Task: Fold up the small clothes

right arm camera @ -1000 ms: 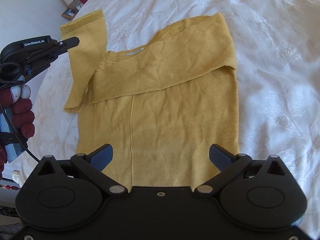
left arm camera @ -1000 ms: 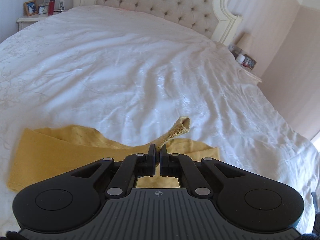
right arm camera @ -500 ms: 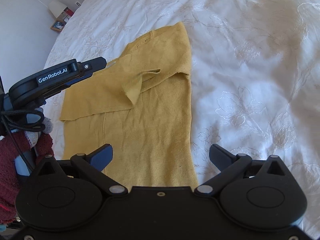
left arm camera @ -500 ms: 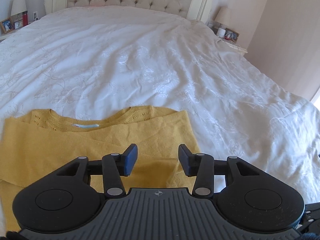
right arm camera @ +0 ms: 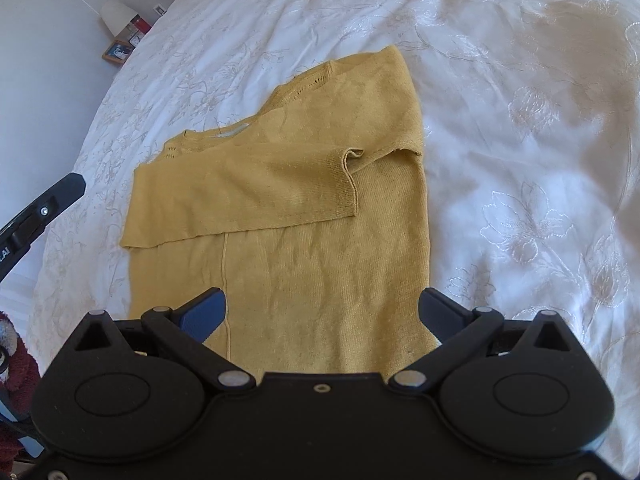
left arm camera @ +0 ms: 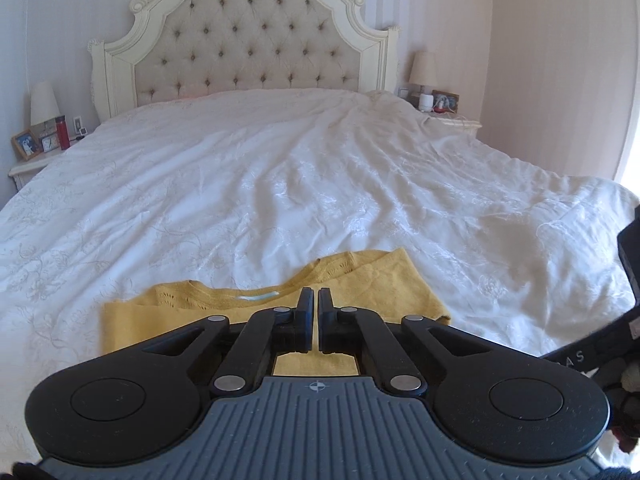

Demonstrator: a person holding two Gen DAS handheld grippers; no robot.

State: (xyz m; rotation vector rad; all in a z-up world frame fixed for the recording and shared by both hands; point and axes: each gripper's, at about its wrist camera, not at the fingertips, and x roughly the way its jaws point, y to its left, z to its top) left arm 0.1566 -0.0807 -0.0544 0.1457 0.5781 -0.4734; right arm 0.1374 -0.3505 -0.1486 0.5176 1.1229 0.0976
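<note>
The left gripper (left arm camera: 314, 312) is held low and nearly level above the near end of the bed, pointing toward the headboard (left arm camera: 248, 44), and its two fingers are brought together with only a thin slit between them and nothing caught there. Just beyond its tips lies the yellow sweater (left arm camera: 360, 286), flat on the white bedspread (left arm camera: 280, 184), with the neckline and a pale label facing the headboard. In the right wrist view the same left gripper (right arm camera: 42, 210) shows as a dark bar at the left edge, hanging beside the sweater's left side and apart from it. The sweater (right arm camera: 288, 264) is partly folded: both sleeves are laid across the chest, the top one ending in a ribbed cuff (right arm camera: 348, 184) right of the middle, with a small curl at its upper corner. The sweater's left edge runs fairly straight, a raised seam runs down the lower body, and the right edge is a clean folded line. The right gripper (right arm camera: 322, 312) is tilted down over the sweater's lower part, its fingers spread wide, roughly as wide as the garment itself, holding nothing; whether the tips touch the cloth cannot be told. Right of the sweater the bedspread stretches bare and gently rumpled with an embroidered flower pattern, leaving plenty of room on that side, and more open cover lies between the neckline and the headboard.
</note>
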